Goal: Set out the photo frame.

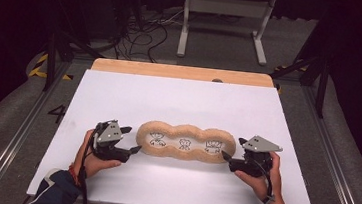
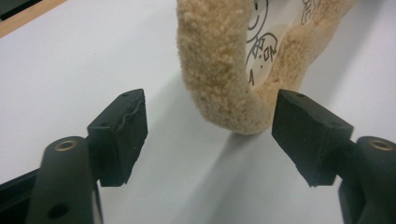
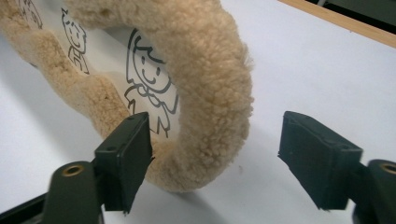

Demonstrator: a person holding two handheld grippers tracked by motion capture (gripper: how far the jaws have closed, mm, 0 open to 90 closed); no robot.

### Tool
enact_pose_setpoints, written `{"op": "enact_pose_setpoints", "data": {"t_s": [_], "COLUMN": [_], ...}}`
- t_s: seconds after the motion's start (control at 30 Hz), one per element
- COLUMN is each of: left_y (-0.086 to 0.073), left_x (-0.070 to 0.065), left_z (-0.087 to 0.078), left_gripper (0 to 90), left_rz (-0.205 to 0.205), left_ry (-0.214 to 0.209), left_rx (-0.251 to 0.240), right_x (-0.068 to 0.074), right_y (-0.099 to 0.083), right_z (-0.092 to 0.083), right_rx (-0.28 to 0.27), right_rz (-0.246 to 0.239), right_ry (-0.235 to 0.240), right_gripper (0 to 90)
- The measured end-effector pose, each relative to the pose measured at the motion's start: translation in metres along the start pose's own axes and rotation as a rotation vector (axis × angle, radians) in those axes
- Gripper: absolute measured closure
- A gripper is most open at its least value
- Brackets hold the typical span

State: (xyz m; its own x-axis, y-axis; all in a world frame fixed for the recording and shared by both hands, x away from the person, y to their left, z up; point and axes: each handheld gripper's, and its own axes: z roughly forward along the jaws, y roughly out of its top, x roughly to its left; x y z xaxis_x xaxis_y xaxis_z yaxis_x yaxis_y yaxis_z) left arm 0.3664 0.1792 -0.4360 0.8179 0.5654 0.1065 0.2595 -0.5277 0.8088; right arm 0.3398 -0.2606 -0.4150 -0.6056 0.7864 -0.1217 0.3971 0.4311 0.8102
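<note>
A tan fleecy three-lobed mat (image 1: 185, 142) lies flat on the white board (image 1: 179, 99), with a cartoon figure drawn in each white centre. My left gripper (image 1: 134, 138) sits at the mat's left end, its jaws open. In the left gripper view the fleecy rim (image 2: 219, 70) reaches between the pads of the left gripper (image 2: 210, 100) with a gap on each side. My right gripper (image 1: 232, 148) is at the mat's right end, also open. In the right gripper view the rim (image 3: 205, 70) stands between the jaws of the right gripper (image 3: 215, 121), close to the left pad and well clear of the right one.
A wooden strip (image 1: 182, 72) runs along the board's far edge. Beyond it on the floor stand a white metal frame (image 1: 224, 26), tangled cables (image 1: 145, 36) and dark stand legs (image 1: 53, 54). Bare board lies in front of and behind the mat.
</note>
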Motion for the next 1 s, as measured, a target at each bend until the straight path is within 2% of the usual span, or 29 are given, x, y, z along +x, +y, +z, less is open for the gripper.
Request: {"op": "enact_pose_setpoints", "data": {"t_s": [0.1, 0.13, 0.23, 0.33, 0.67, 0.83, 0.9, 1.0], "left_y": [-0.001, -0.001, -0.002, -0.002, -0.004, -0.006, -0.008, -0.011], "left_x": [-0.001, -0.001, 0.000, -0.001, -0.003, -0.004, -0.003, -0.003], "left_z": [0.001, 0.001, 0.003, 0.004, -0.001, -0.008, -0.010, -0.014], "left_gripper": [19.1, 16.9, 11.1, 4.7, 4.3, 5.5, 5.5, 5.6], "left_rz": [-0.004, -0.005, -0.021, -0.006, -0.015, -0.002, -0.003, -0.002], "left_ry": [-0.001, -0.005, -0.029, -0.046, -0.030, -0.001, -0.006, -0.003], "left_rx": [-0.001, 0.002, 0.001, 0.005, -0.025, -0.026, -0.030, -0.035], "right_x": [0.000, 0.000, 0.000, 0.000, -0.002, -0.002, -0.003, -0.005], "right_y": [-0.001, -0.001, -0.003, -0.003, -0.006, -0.007, -0.008, -0.010], "right_z": [0.001, 0.001, 0.001, 0.001, -0.005, -0.007, -0.011, -0.013], "right_rx": [-0.006, -0.008, -0.016, -0.023, -0.051, -0.029, -0.023, -0.018], "right_rz": [0.017, 0.029, 0.022, 0.020, 0.023, -0.020, -0.039, -0.040], "right_ry": [-0.012, -0.007, -0.001, 0.003, -0.035, -0.045, -0.056, -0.061], "right_gripper": [12.6, 11.1, 6.8, 5.0, 5.3, 6.4, 6.7, 6.8]}}
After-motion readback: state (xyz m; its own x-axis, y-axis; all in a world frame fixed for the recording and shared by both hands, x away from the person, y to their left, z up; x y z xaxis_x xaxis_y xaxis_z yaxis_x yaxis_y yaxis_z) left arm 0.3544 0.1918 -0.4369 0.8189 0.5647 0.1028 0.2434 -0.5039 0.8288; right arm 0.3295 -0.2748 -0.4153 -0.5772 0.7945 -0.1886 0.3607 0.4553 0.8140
